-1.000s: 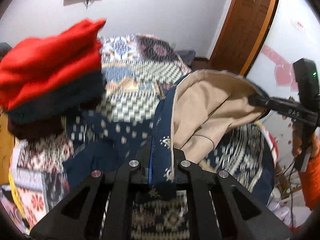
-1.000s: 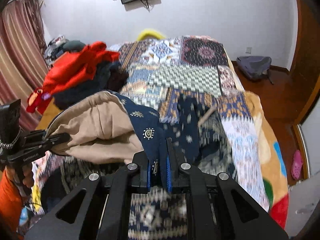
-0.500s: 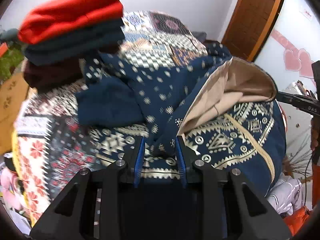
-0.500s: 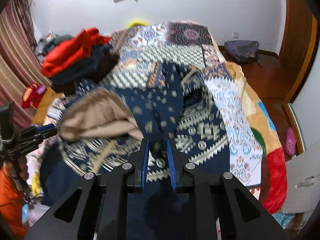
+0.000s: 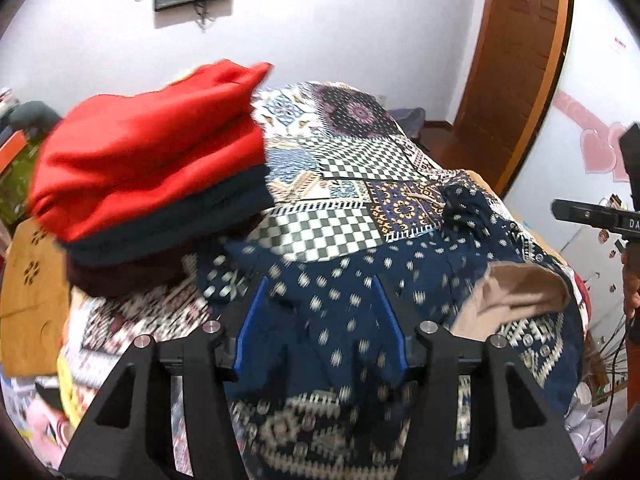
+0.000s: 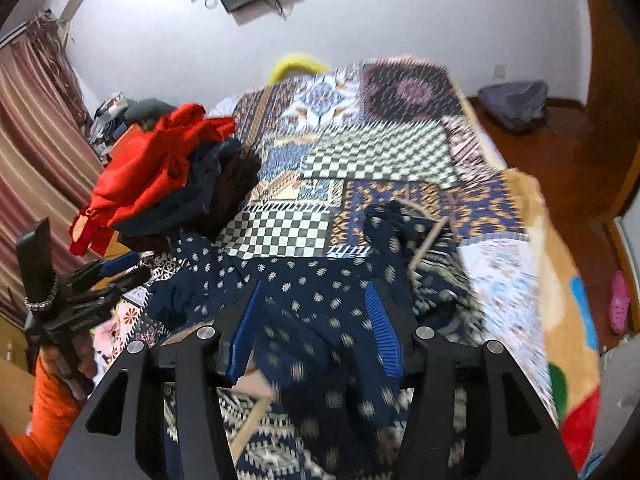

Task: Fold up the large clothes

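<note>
both grippers letting go over the folded garment

the left gripper [image 5: 320,320] has its jaws opening, with the navy patterned garment [image 5: 360,280] lying loose between and under them, no longer pinched. its long axis runs across the patchwork bedspread [image 5: 352,168], from the stack of folded clothes [image 5: 152,176] toward the tan lining [image 5: 516,292]. the right gripper [image 6: 316,320] is opening too, released, directly over the same cloth and equally near.

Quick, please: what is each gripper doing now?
Left gripper: jaws opening, holding nothing; the navy patterned fabric garment lies loose between them.
Right gripper: jaws opening, same garment released.
</note>
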